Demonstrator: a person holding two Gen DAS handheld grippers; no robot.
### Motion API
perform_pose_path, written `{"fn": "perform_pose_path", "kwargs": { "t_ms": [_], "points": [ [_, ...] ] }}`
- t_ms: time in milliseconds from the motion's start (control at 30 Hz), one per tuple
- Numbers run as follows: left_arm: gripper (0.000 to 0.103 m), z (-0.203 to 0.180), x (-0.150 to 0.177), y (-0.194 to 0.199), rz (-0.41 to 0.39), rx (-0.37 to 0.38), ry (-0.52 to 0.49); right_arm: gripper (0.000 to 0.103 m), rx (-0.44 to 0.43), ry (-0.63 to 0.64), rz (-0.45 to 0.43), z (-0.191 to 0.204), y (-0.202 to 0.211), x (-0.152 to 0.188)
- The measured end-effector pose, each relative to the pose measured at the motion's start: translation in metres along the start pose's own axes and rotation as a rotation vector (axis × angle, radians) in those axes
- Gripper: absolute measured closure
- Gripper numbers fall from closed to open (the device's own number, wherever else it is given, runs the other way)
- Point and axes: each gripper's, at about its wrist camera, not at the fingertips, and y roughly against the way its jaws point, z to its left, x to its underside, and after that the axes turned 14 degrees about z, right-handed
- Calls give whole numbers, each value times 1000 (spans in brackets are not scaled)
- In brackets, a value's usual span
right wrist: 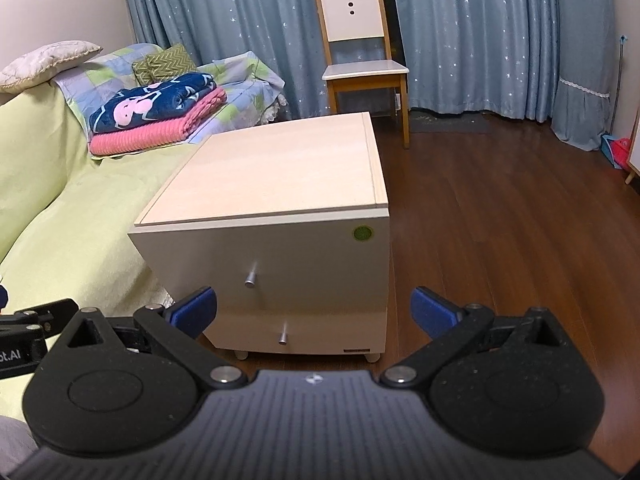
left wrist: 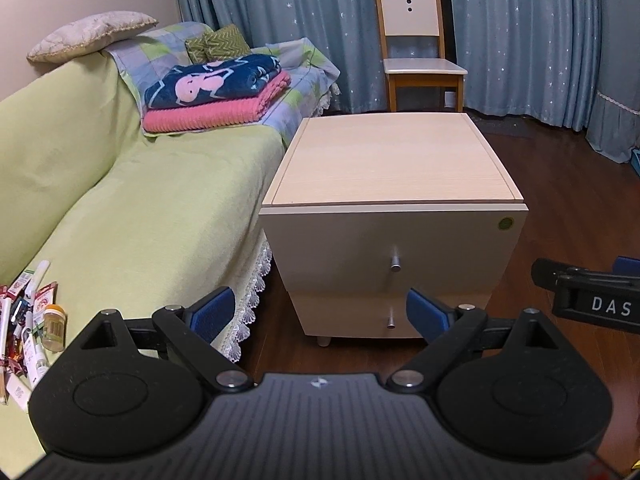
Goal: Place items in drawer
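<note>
A pale wooden cabinet (left wrist: 394,168) (right wrist: 280,176) with two shut drawers stands on the floor beside a sofa. The upper drawer has a metal knob (left wrist: 395,263) (right wrist: 251,276), and the lower knob (left wrist: 391,322) (right wrist: 283,335) sits below it. Several small items (left wrist: 28,320), among them a small jar (left wrist: 54,326), tubes and packets, lie on the sofa seat at the far left of the left wrist view. My left gripper (left wrist: 320,312) is open and empty, short of the cabinet front. My right gripper (right wrist: 314,312) is open and empty too, facing the cabinet's lower front.
The green-covered sofa (left wrist: 140,208) carries folded blankets (left wrist: 216,92) and cushions. A wooden chair (left wrist: 416,40) stands behind the cabinet before blue curtains. Dark wood floor (right wrist: 500,240) stretches to the right. The right gripper's body (left wrist: 592,300) shows at the left view's right edge.
</note>
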Motion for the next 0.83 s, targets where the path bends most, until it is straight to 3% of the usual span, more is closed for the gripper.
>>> {"fn": "perform_pose_path", "kwargs": {
  "t_ms": [467,833],
  "points": [
    [9,9,-17,-35,80,11,3,1,24,24,10,10,-25,-14],
    [3,22,-36,-66,114,13,25,1,30,145,-110,22,-47,-29]
  ]
}}
